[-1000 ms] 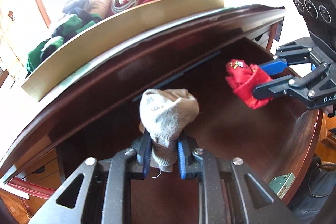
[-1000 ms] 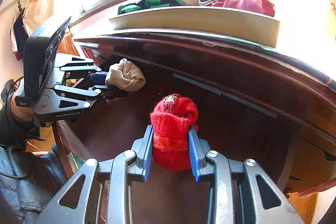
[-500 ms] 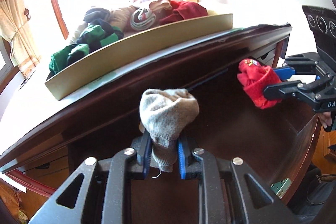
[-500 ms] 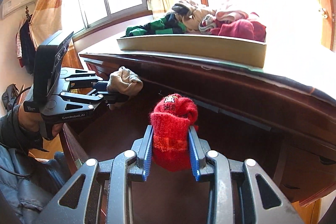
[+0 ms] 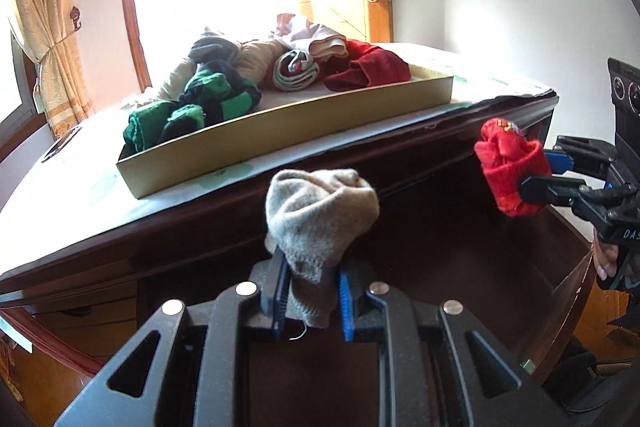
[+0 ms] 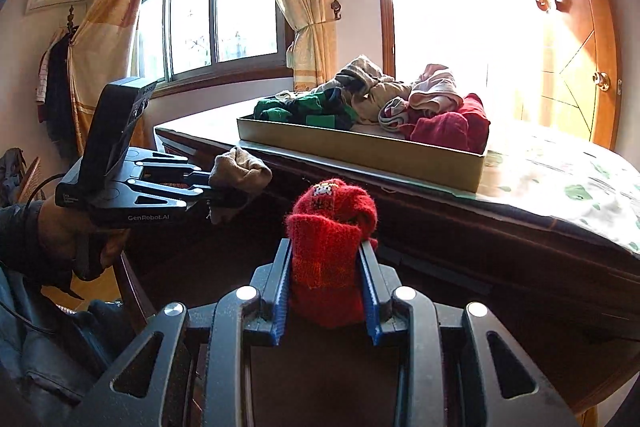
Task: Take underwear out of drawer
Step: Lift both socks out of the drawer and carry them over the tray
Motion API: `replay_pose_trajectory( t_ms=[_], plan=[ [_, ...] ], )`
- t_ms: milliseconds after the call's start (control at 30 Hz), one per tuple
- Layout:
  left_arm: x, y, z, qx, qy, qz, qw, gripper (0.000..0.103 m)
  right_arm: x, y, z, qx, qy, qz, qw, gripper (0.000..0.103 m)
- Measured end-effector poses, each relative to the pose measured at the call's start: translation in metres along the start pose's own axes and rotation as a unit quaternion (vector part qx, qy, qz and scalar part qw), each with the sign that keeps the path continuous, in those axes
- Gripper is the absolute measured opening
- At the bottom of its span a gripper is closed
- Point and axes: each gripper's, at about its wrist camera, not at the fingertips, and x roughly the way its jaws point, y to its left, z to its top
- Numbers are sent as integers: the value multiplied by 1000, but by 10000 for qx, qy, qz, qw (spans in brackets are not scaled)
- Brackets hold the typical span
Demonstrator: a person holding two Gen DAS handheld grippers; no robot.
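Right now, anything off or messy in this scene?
Only the tray on the desktop: its clothes lie in a loose heap, with a green-and-black piece slumping against the near wall. Both claws, left and right, cleanly pinch their rolled bundles, grey and red.

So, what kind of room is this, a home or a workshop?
Most likely a bedroom in a home. A dark wooden drawer stands open under a top that bears a shallow tray of rolled socks and underwear. There is also a curtained window and a wooden door with a round knob.
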Motion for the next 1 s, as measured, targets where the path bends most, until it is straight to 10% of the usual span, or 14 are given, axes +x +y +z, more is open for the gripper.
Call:
replay_pose_trajectory(
  t_ms=[1000],
  plan=[
    [-36,8,56,86,-786,138,9968,19,-3,7,65,-313,-500,57,9982,33]
  ],
)
